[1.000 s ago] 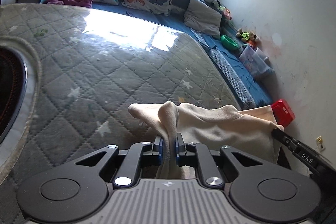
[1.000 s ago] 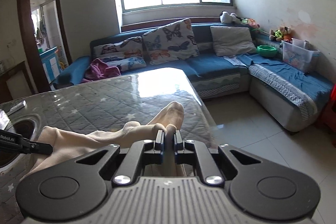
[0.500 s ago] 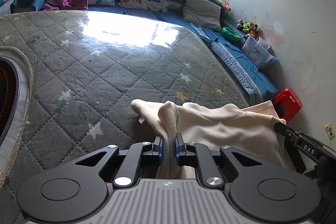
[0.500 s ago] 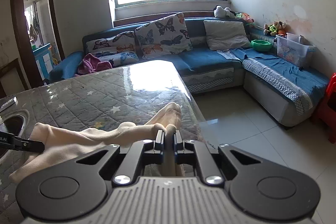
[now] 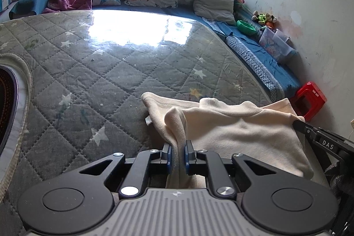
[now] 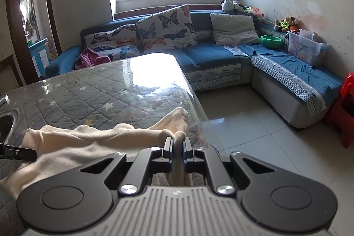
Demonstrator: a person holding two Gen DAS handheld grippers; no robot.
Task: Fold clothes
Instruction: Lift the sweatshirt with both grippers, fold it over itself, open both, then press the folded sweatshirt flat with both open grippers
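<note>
A cream garment (image 5: pixel 239 127) lies on the near corner of the table (image 5: pixel 110 72), the corner closest to the floor tiles (image 6: pixel 261 125), and it is bunched rather than flat. The left gripper (image 5: pixel 177 154) is clamped on a pinched ridge of this cloth, its blue-padded jaws pressed against the fabric from both sides. The right gripper (image 6: pixel 177 153) is likewise closed on another fold of the garment (image 6: pixel 93 141), near the table's edge. From the left wrist view the tip of the right gripper (image 5: pixel 309 129) shows at the far right end of the cloth, touching its hem; from the right wrist view the tip of the left gripper (image 6: pixel 20 153) shows at the left end of the cloth.

The table wears a grey quilted cover with small stars under a clear glossy sheet, and window light glares off its far half. A round dark opening with a pale rim (image 5: pixel 13 107) sits in the table to the left of the garment, well apart from it. Beyond the table stands a blue corner sofa (image 6: pixel 210 54) with butterfly cushions (image 6: pixel 168 28), a grey pillow (image 6: pixel 234 29) and a crumpled purple cloth (image 6: pixel 88 58) on its left seat. A green bowl (image 6: pixel 271 41) and a clear storage box (image 6: pixel 307 49) rest on the sofa's right arm section, with soft toys (image 6: pixel 285 22) behind them. A red stool (image 6: pixel 345 107) stands on the tiles to the right of the table.
</note>
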